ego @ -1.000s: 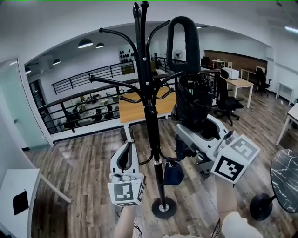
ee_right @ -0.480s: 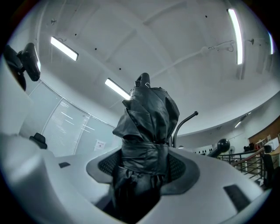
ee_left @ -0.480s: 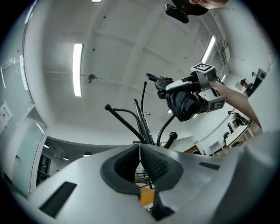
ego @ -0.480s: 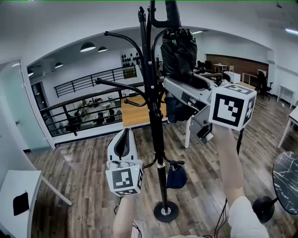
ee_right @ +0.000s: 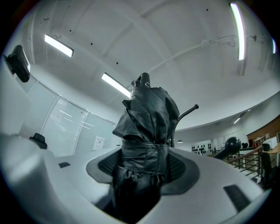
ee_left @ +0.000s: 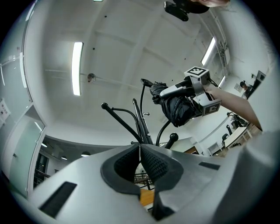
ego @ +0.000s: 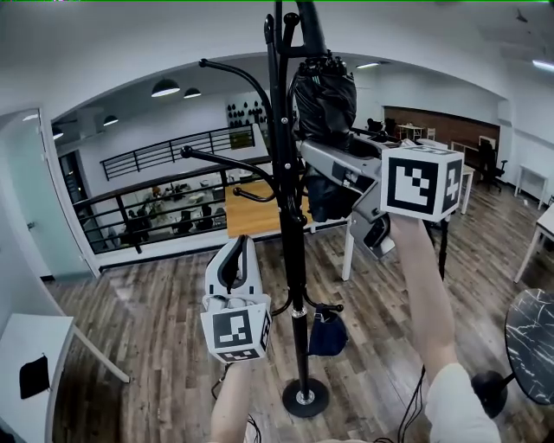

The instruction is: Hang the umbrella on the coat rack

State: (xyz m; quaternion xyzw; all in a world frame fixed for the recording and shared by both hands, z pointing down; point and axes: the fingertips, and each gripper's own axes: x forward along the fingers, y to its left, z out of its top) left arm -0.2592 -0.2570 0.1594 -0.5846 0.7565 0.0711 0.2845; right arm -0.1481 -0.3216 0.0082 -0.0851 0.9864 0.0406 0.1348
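The black coat rack (ego: 291,225) stands in the middle of the head view, its curved arms spreading near the top. My right gripper (ego: 322,169) is raised high to the right of the pole and is shut on the folded black umbrella (ego: 325,99). The umbrella's handle (ego: 310,26) reaches the frame's top beside the rack's upper arms. In the right gripper view the umbrella (ee_right: 146,131) fills the jaws, with a rack arm (ee_right: 186,111) just behind it. My left gripper (ego: 235,264) hangs low, left of the pole, shut and empty, its pads (ee_left: 151,162) touching.
A dark blue bag (ego: 327,329) hangs on a low hook of the rack, above its round base (ego: 305,398). A wooden table (ego: 251,208) and a black railing (ego: 156,195) lie behind. A round dark table (ego: 530,337) stands at the right, a white table (ego: 26,363) at the left.
My right gripper has lifted the umbrella from chest height up to the rack's top arms, and the handle now runs off the frame's top. The left gripper has barely moved.
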